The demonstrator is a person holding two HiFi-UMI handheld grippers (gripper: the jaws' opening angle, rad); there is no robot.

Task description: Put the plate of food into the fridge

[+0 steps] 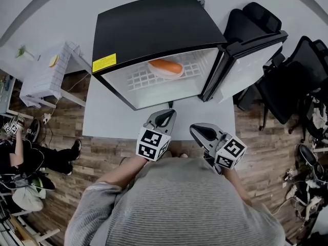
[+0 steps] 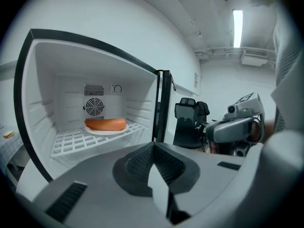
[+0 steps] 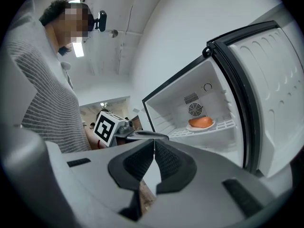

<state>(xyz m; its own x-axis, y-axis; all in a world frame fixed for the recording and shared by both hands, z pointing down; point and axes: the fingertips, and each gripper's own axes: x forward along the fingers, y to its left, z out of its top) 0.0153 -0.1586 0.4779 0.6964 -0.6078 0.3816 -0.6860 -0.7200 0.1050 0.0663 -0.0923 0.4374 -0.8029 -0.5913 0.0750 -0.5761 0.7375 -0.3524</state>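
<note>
Black office chairs (image 1: 302, 70) stand right of a white table (image 1: 105, 123); a white rack (image 1: 46, 76) stands left.

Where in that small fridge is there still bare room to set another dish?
The wire shelf is bare along its front and on either side of the plate. The back middle, below the fan, is taken by that plate. The tabletop strip before the fridge is bare too.

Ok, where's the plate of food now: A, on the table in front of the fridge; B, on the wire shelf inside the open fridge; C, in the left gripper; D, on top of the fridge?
B: the plate of food rests on the white wire shelf inside the fridge, its door swung open.
</note>
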